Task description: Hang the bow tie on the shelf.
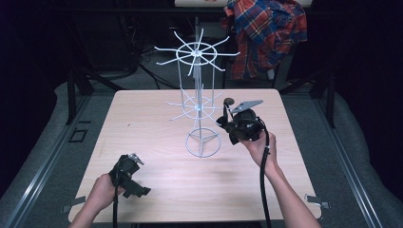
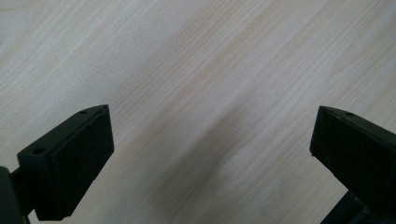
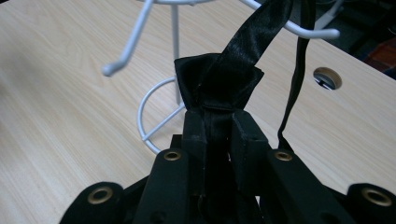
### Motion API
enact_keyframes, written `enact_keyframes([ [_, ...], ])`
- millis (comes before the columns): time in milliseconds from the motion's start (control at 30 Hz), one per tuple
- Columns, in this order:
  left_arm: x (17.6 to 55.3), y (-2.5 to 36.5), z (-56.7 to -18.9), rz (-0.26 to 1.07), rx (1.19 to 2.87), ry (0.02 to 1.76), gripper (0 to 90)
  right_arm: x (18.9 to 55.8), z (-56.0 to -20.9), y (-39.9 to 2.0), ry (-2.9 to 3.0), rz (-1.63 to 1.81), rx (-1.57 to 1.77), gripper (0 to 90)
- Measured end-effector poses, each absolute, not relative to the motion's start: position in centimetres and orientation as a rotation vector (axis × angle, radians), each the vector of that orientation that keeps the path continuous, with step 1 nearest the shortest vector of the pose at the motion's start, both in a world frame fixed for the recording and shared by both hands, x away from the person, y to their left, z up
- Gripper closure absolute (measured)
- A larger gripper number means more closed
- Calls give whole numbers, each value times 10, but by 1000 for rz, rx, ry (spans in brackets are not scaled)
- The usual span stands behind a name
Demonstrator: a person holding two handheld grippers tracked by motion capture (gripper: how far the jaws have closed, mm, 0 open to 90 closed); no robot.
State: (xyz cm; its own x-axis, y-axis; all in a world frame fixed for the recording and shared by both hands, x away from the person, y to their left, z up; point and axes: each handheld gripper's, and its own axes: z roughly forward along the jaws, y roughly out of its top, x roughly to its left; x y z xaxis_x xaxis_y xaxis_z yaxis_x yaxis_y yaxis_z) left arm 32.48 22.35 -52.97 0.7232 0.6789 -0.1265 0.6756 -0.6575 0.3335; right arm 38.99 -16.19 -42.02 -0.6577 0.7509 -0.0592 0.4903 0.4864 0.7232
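Observation:
A white wire rack (image 1: 197, 107) with two tiers of spoke hooks stands on the wooden table (image 1: 157, 123), a little behind its middle. My right gripper (image 1: 224, 121) sits just right of the lower tier. It is shut on a black satin bow tie (image 3: 219, 81), pinched between its jaws. The tie's strap (image 3: 261, 28) rises and passes over a white hook (image 3: 313, 31); a thinner part of the strap (image 3: 294, 84) hangs down beside it. My left gripper (image 1: 139, 175) rests low at the table's front left, open, with bare wood between its fingers (image 2: 74, 158).
The rack's ring base (image 3: 149, 116) lies just beyond the tie. A round cable hole (image 3: 327, 78) is in the tabletop behind my right gripper. A plaid shirt (image 1: 266, 33) hangs over something past the far edge. Dark floor and metal rails surround the table.

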Motion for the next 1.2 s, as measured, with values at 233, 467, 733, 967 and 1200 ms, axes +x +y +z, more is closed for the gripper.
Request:
enact_keyframes([
  [233, 325, 223, -530, 14, 2573, 1048, 0, 386, -416, -158, 2372, 990, 987, 771],
  [467, 324, 223, -530, 11, 2570, 1052, 0, 384, -416, -153, 2379, 978, 958, 771],
  [733, 324, 223, -530, 11, 2570, 1052, 0, 383, -417, -150, 2394, 974, 920, 770],
  [967, 324, 223, -530, 11, 2570, 1052, 0, 384, -422, -146, 2422, 950, 899, 769],
  [1200, 324, 223, -529, 12, 2572, 1048, 0, 387, -431, -144, 2441, 940, 897, 764],
])
